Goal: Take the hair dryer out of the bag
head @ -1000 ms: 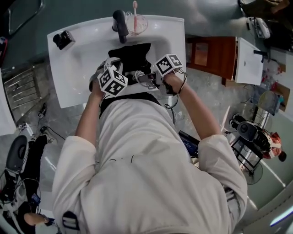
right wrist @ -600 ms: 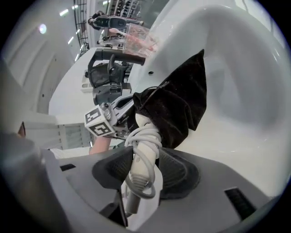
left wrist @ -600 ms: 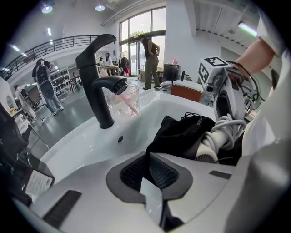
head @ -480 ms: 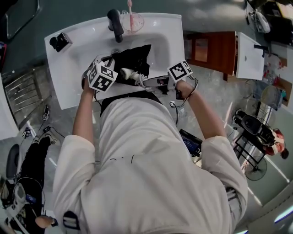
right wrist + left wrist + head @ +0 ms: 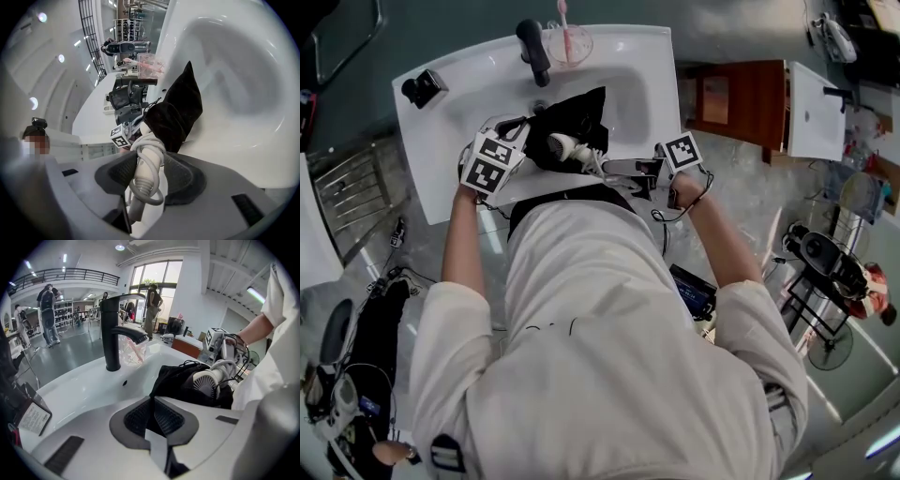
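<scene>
A black cloth bag (image 5: 577, 114) lies in the white sink basin (image 5: 633, 89). The white hair dryer (image 5: 565, 147) sticks out of the bag's mouth, its round rear grille (image 5: 206, 380) facing the left gripper view. My right gripper (image 5: 617, 169) is shut on the dryer's handle (image 5: 143, 161), which has its cord wound round it. My left gripper (image 5: 514, 141) is shut on the bag's black fabric (image 5: 154, 404) at the basin's near left rim. In the right gripper view the bag (image 5: 177, 112) hangs just past the handle, with the left gripper (image 5: 123, 133) behind it.
A black faucet (image 5: 532, 49) stands at the back of the sink, a clear cup with a pink toothbrush (image 5: 566, 39) beside it. A small black object (image 5: 424, 86) sits on the sink's left ledge. A wooden cabinet (image 5: 731, 108) stands to the right.
The right gripper has pulled rightward and up with the handle, so more of the dryer shows outside the bag. The left gripper has shifted left, holding the bag's edge.
</scene>
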The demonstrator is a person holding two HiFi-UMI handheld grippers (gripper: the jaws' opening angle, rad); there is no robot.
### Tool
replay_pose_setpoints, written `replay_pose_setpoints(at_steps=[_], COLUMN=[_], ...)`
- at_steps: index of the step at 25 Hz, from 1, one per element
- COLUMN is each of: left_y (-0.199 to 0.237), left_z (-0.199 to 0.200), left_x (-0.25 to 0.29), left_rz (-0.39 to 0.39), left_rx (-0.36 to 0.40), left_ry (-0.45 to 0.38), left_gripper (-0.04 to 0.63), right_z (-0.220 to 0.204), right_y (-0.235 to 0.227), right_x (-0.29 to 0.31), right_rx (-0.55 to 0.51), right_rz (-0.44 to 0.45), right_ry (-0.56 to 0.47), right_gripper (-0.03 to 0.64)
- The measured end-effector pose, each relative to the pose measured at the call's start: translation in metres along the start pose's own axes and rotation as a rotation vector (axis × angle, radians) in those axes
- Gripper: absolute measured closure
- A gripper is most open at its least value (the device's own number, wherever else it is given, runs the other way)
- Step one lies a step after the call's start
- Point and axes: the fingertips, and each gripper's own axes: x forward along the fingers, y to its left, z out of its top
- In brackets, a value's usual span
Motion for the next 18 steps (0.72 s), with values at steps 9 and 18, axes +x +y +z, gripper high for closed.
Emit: replay_pose_setpoints(at_steps=[9, 18], left_y=[-0.018, -0.026], left_z=[0.018, 0.029], left_x=[-0.015, -0.017], left_rz=[-0.022, 0.024], left_rx=[-0.001, 0.132], left_ry=[-0.055, -0.071], left_gripper=[0.563, 0.563], right_z=[0.005, 0.008], right_y=[-0.015, -0.007], right_x=[0.004, -0.002], right_rx=[0.046, 0.118], right_rz=[-0.04, 0.065], right_ry=[-0.059, -0.138], right_gripper=[0.437, 0.437])
